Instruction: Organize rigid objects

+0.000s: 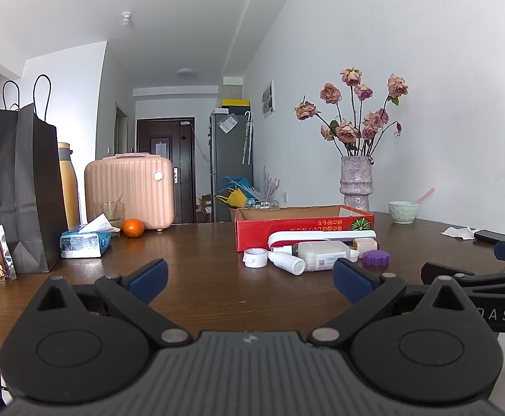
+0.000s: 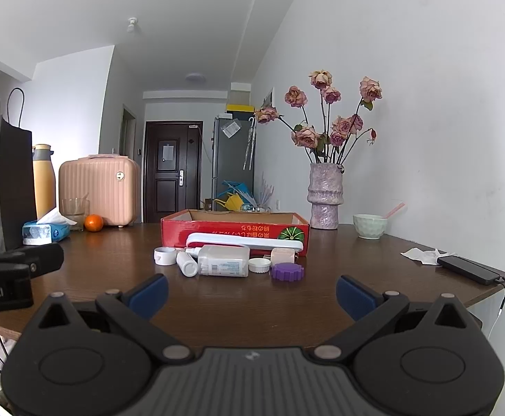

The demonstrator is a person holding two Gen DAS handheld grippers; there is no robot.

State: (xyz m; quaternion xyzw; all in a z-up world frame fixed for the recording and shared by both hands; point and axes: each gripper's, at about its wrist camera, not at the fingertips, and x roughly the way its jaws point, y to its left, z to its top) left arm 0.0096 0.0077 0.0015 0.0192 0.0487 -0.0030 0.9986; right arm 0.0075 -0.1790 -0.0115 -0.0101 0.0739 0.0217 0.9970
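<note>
A red cardboard box (image 1: 304,230) (image 2: 235,230) stands open on the brown table (image 1: 200,270) (image 2: 238,298). In front of it lie small rigid items: a long white case (image 2: 245,241), a white rectangular bottle (image 1: 321,254) (image 2: 223,260), a small white bottle (image 1: 287,261) (image 2: 186,264), a white ring cap (image 1: 255,257) (image 2: 165,255), a white lid (image 2: 259,264), a beige block (image 2: 283,256) and a purple ridged cap (image 1: 376,257) (image 2: 287,271). My left gripper (image 1: 249,282) is open and empty, short of the items. My right gripper (image 2: 252,294) is open and empty, also short of them.
On the left stand black paper bags (image 1: 27,187), a yellow bottle (image 2: 44,183), a pink case (image 1: 131,189), a glass (image 1: 109,212), a tissue pack (image 1: 84,242) and an orange (image 1: 133,227). A vase of roses (image 2: 325,194), a green bowl (image 2: 370,226), a crumpled tissue (image 2: 422,254) and a phone (image 2: 469,268) stand to the right.
</note>
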